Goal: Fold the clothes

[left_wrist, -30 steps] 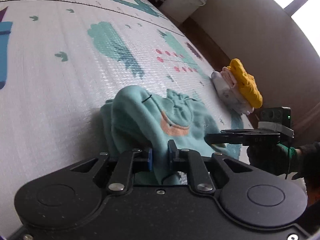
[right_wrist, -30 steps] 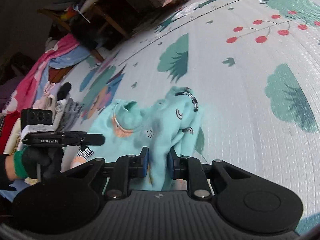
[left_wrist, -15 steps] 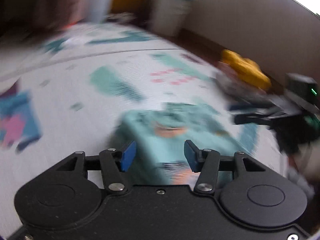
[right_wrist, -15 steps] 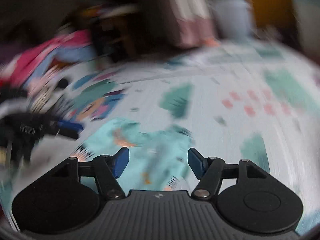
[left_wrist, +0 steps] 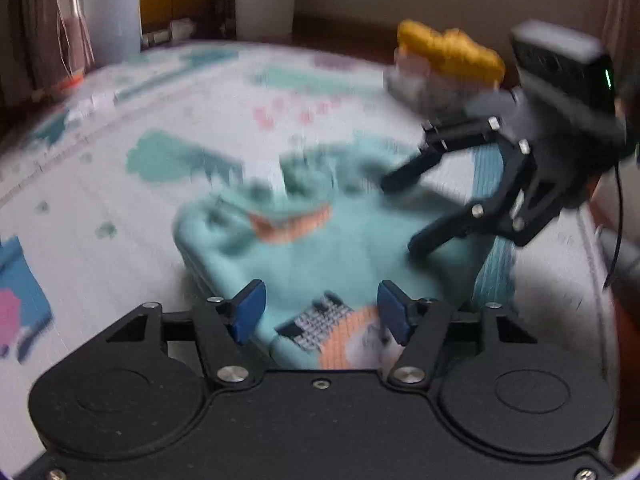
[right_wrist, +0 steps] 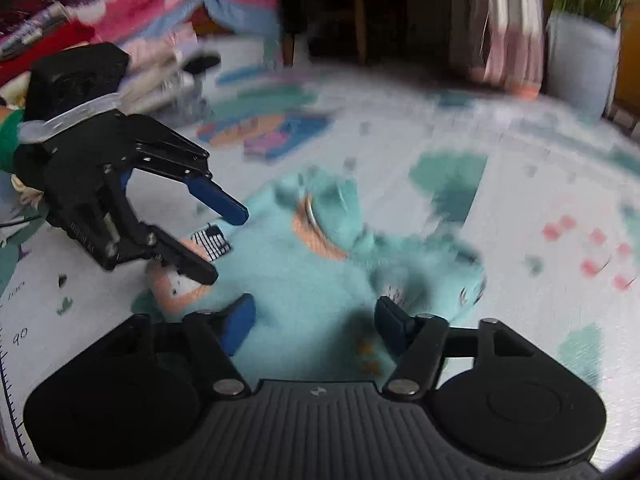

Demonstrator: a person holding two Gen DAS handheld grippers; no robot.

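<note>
A teal garment with orange trim lies folded on the patterned play mat. My left gripper hovers over its near edge; its jaws are opening, and the blue pads stand apart from the cloth without pressing it. In the left wrist view my right gripper hangs open over the garment's right side. The right wrist view shows the garment below my right gripper, which is open and grips nothing. The left gripper stands open at the cloth's left edge.
A stack of folded clothes topped with a yellow piece sits at the mat's far right. White bins stand along the wall. A loose pile of pink and red clothes lies at the far left, a potted plant at the far right.
Both grippers were shut on the teal garment; both have let go and opened. Each wrist has rolled level and drawn back a little. The garment now rests flatter on the mat.
</note>
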